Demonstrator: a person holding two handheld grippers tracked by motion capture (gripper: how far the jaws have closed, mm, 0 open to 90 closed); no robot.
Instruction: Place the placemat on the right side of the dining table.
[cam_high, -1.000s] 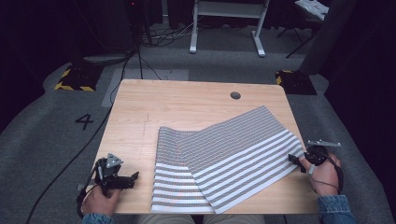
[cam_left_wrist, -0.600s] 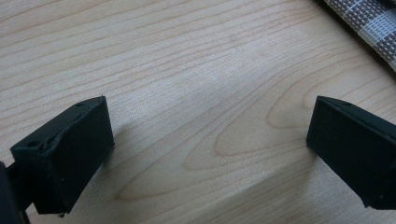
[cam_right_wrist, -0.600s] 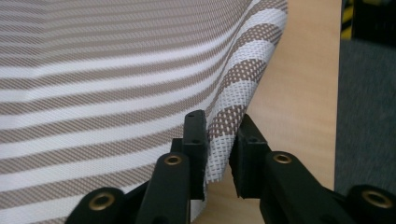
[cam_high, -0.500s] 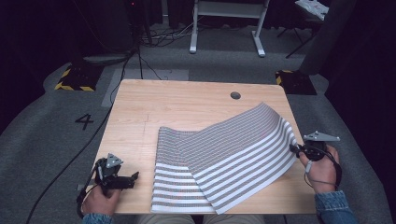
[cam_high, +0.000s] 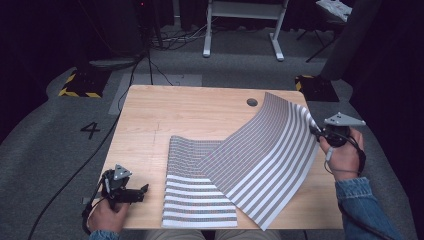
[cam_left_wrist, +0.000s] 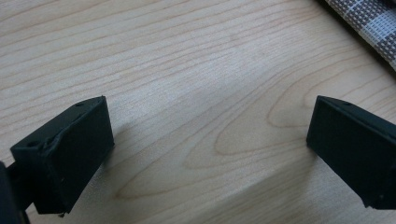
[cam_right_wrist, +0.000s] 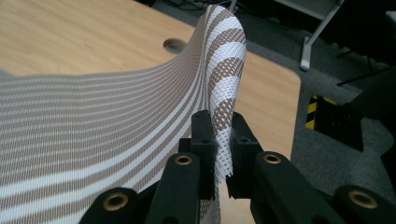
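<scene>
A brown-and-white striped woven cloth (cam_high: 260, 160) lies folded on the wooden table (cam_high: 190, 110). Its upper layer rises toward the right. My right gripper (cam_high: 316, 131) is raised above the table's right edge, and its jaws have just been closing on the cloth's right edge. In the right gripper view the pads of that gripper (cam_right_wrist: 220, 130) pinch the cloth (cam_right_wrist: 93, 121), which curls upward from them. My left gripper (cam_high: 144, 190) rests at the table's front left, open, pointing toward the cloth. Bare wood lies between the jaws of the left gripper (cam_left_wrist: 210, 126), and a cloth corner (cam_left_wrist: 369, 23) lies beyond.
A round cable hole (cam_high: 252, 102) sits near the table's far right edge. White stand legs (cam_high: 240, 30) and cables lie on the floor beyond. Yellow-and-black marked blocks (cam_high: 80, 85) flank the table's far corners. A black cable (cam_high: 85, 165) trails along the left side.
The right jaws closed on the cloth's right edge. The right hand then rose with it, lifting and curling the upper layer off the table. The left gripper stayed in place.
</scene>
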